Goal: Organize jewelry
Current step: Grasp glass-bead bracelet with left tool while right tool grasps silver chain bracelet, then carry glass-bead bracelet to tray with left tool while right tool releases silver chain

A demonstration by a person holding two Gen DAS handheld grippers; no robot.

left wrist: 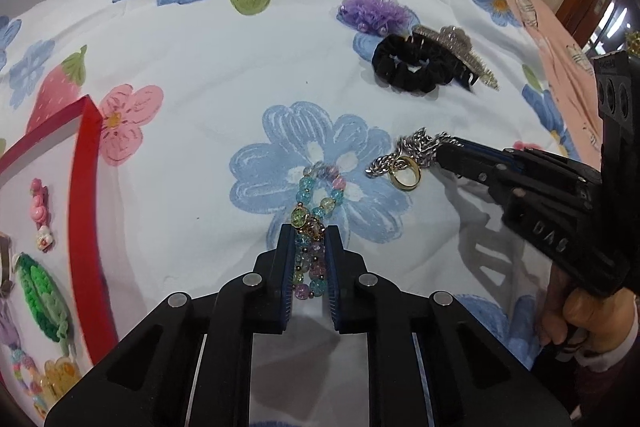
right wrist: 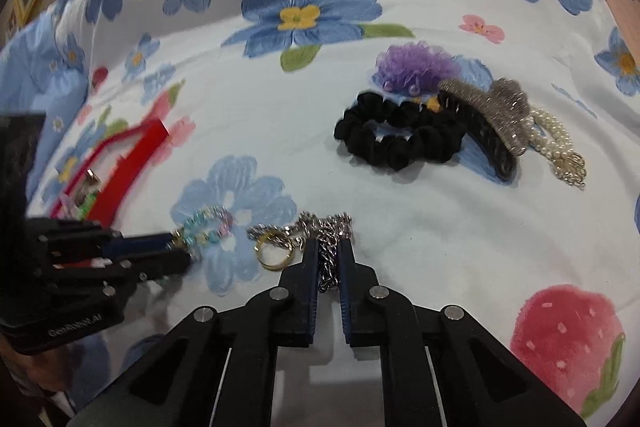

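1. So, both tools are clamped at once: the left gripper [left wrist: 311, 233] pinches the pastel beaded bracelet [left wrist: 318, 195], which lies on a pale blue flower of the printed bedsheet [left wrist: 200, 75].
2. Just beside it, the right gripper [right wrist: 328, 245] is closed on the silver chain [right wrist: 320, 227], whose gold ring [right wrist: 274, 251] rests on the sheet; neither piece looks lifted yet.
3. The red-rimmed tray [left wrist: 84, 187] sits to the left and already holds several bits: a pink charm [left wrist: 39, 205], a green knitted piece [left wrist: 42, 291] and some colourful beads near the edge. I'd judge the sorting partly done.
4. Waiting farther back, well apart from the tray, are a black scrunchie [right wrist: 396, 137], a purple tulle flower [right wrist: 416, 65], a glittery hair claw [right wrist: 488, 111] and a pearl strand [right wrist: 556, 139].
5. By my reckoning, these two pieces go over next, then that cluster of four.
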